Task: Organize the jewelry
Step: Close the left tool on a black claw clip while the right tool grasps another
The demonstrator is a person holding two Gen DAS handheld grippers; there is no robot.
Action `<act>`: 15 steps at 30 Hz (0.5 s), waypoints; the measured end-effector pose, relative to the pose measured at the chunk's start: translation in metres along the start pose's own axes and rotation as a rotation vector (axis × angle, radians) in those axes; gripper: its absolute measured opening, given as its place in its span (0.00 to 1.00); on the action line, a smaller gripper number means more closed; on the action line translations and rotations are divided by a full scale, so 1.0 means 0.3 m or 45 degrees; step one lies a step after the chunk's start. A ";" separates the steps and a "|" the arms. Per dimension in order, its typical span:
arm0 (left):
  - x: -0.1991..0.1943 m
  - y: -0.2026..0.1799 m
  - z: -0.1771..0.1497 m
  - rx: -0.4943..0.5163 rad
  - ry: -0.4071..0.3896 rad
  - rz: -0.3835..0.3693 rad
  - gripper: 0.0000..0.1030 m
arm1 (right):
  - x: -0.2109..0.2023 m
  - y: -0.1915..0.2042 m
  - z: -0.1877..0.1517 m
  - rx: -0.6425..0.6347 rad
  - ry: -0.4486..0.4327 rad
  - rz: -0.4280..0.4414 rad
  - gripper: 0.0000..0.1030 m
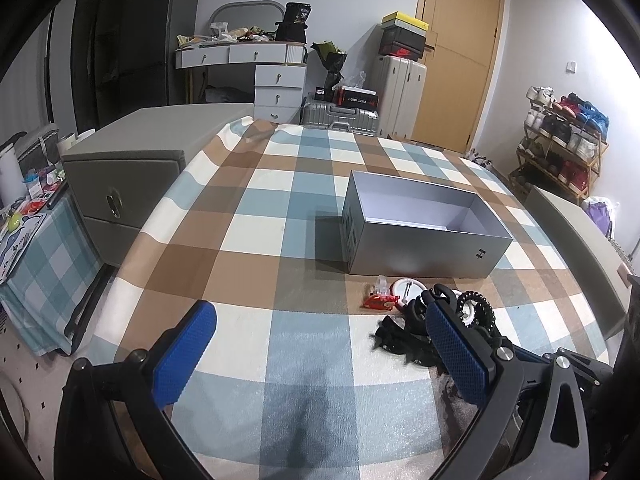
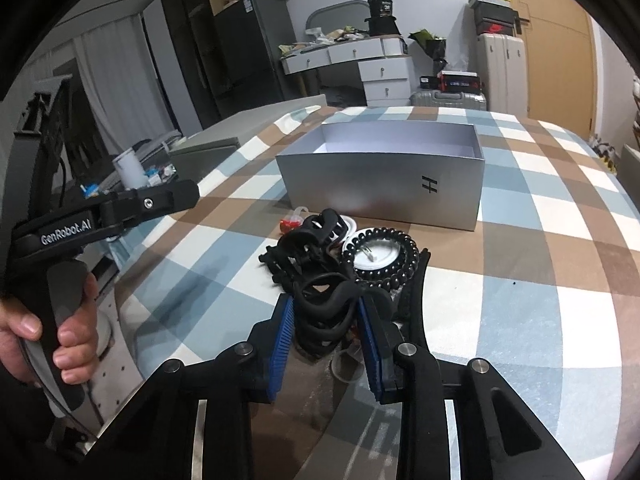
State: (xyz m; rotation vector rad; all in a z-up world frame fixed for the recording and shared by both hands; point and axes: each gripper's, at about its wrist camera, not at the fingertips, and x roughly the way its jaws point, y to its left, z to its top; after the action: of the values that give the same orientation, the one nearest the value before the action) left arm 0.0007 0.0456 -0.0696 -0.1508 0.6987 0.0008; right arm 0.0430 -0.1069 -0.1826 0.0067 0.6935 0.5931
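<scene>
**Right fingers closed around a black hair claw in front of the silver box**

The right gripper [image 2: 326, 320] had its blue-padded fingers [image 2: 280, 340] drawn narrow on either side of a black hair claw [image 2: 326, 300], the pads pressing its flanks at the near edge of a heap of accessories. Just ahead of those fingers lay a second black claw clip [image 2: 316, 232], and to its right a black beaded bracelet [image 2: 382, 258] ringed a white round badge [image 2: 374, 256]. A small red trinket [image 2: 291, 223] sat ahead and to the left of the heap. Beyond all of it stood the open silver box [image 2: 380, 184], its pale interior showing nothing inside from this angle.

The left gripper [image 1: 320, 354] hung with its fingers [image 1: 184, 360] spread wide and nothing between them. The heap of black pieces [image 1: 400, 340] lay touching or just behind its right finger; which one could not be told. The red trinket and the silver box [image 1: 420, 248] were further ahead. Everything rested on the checked cloth [image 1: 280, 240] covering the counter. In the right wrist view, the person's left hand [image 2: 48, 336] gripped the left tool's handle.
</scene>
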 end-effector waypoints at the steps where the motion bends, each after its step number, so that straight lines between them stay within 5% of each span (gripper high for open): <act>1: 0.002 -0.001 0.000 0.002 0.003 0.000 0.99 | -0.005 -0.001 0.001 0.002 -0.012 0.007 0.30; 8: 0.020 -0.014 0.002 0.013 0.032 -0.027 0.99 | -0.051 -0.017 0.019 0.046 -0.096 0.042 0.30; 15: 0.074 -0.070 0.011 0.073 0.121 -0.156 0.99 | -0.124 -0.067 0.035 0.090 -0.208 0.047 0.30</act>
State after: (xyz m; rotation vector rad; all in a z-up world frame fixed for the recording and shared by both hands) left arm 0.0211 0.0241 -0.0783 -0.1393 0.7827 -0.1442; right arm 0.0368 -0.1410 -0.1561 0.1328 0.5561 0.5957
